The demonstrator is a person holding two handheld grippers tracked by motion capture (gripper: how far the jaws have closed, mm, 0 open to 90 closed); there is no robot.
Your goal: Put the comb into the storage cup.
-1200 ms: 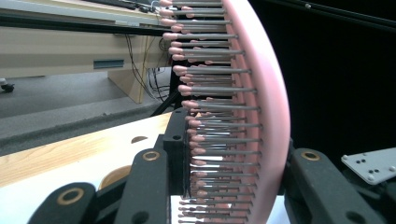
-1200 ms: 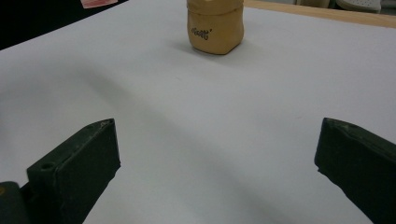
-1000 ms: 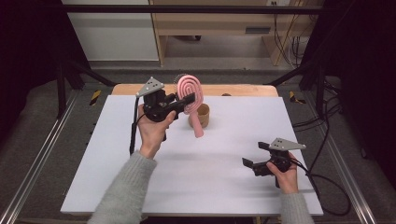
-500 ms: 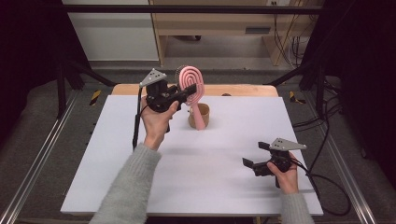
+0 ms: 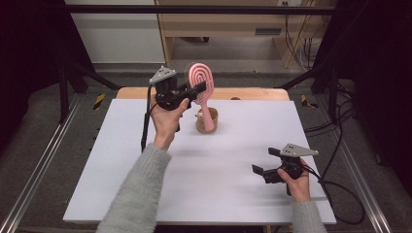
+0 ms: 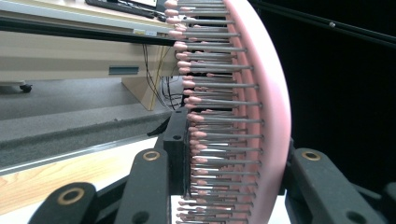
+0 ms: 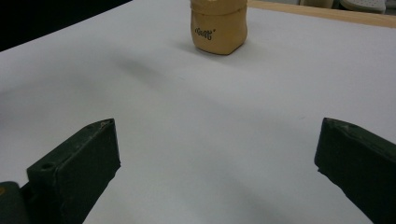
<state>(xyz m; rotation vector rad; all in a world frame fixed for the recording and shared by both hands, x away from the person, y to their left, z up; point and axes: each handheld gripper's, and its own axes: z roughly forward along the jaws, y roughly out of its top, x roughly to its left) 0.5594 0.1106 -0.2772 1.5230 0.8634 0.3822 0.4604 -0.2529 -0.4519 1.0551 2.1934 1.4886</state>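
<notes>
Pink hairbrush, upright, handle perhaps in cup

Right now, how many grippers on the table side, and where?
2. The left gripper is raised near the far edge, shut on the pink hairbrush above the tan cup. The right gripper rests near right, jaws open.

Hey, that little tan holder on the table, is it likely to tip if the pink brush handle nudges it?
Possibly. The tan holder is small against the long pink brush, so leverage could tip it. It looks squat with a flat base, which should help it stay upright. On the smooth white table it may slide rather than topple.
</notes>
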